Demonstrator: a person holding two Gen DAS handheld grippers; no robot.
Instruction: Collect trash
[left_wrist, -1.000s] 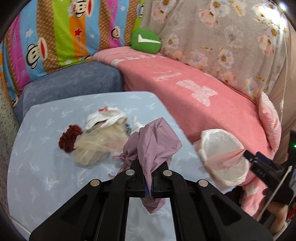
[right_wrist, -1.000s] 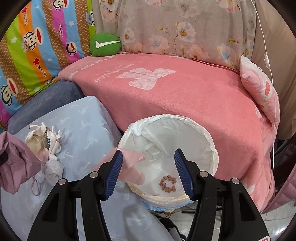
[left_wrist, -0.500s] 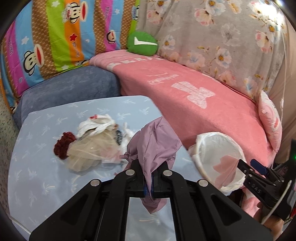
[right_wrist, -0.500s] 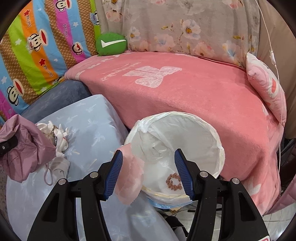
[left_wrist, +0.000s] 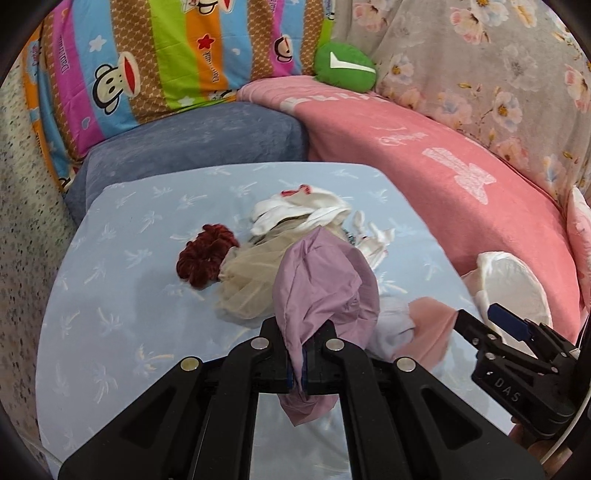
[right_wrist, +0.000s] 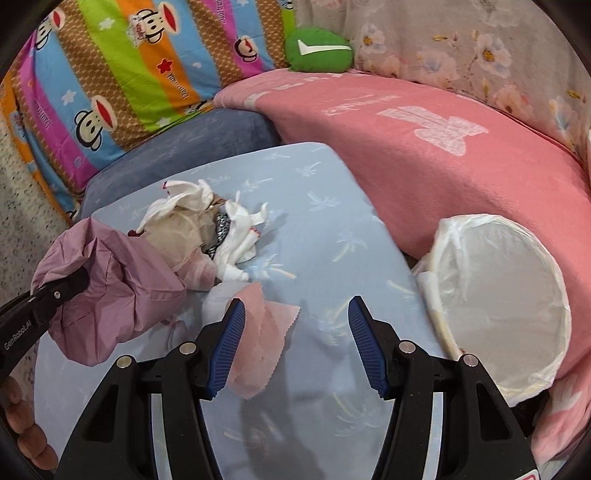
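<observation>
A low table under a pale blue cloth printed with small white palm trees (left_wrist: 110, 295) fills the foreground. Against its far edge sits a slate-blue plush cushion (left_wrist: 192, 144), and along its right edge runs a sofa seat draped in a pink towelling blanket with a white pattern (left_wrist: 461, 184). Behind the blue cushion rises a bright striped sheet printed with cartoon monkey faces (left_wrist: 147, 55). Behind the pink blanket hangs a grey-beige cover scattered with pink and white flowers (left_wrist: 480, 66). A round green plush cushion with a white tick mark (left_wrist: 345, 66) lies at the far end of the pink blanket, where the two covers meet.
</observation>
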